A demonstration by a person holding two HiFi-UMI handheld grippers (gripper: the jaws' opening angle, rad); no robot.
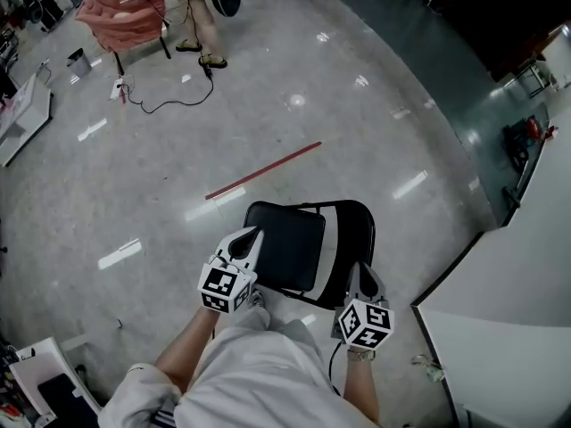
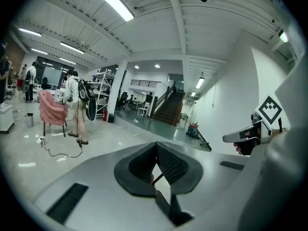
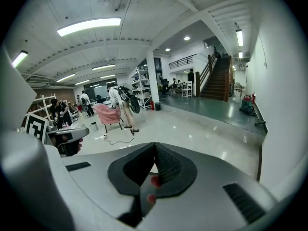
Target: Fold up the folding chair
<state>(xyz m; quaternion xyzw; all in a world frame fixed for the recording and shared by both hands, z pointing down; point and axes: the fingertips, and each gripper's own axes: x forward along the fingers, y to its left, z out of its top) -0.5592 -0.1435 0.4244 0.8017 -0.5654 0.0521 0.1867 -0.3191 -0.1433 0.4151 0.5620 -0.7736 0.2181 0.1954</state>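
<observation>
View from my head, looking steeply down: a black folding chair (image 1: 350, 230) stands unfolded on a glossy grey floor (image 1: 268, 105) just in front of my legs, its padded seat (image 1: 287, 243) lying flat. My left gripper (image 1: 251, 236) has its tip at the near left edge of the seat; whether it touches I cannot tell. My right gripper (image 1: 363, 273) sits at the chair's near right side, by the dark frame. Each gripper's own view shows my jaws pressed together with nothing between them, only the open hall beyond.

The fold has not begun, as I judge it. With both pairs of jaws closed I can push but not hold, so a shove on the seat could send the chair skating across the shiny floor or tip it over. If the seat swings up uncontrolled, it may snap shut against the frame and trap a jaw tip. I would need to open before taking the frame
</observation>
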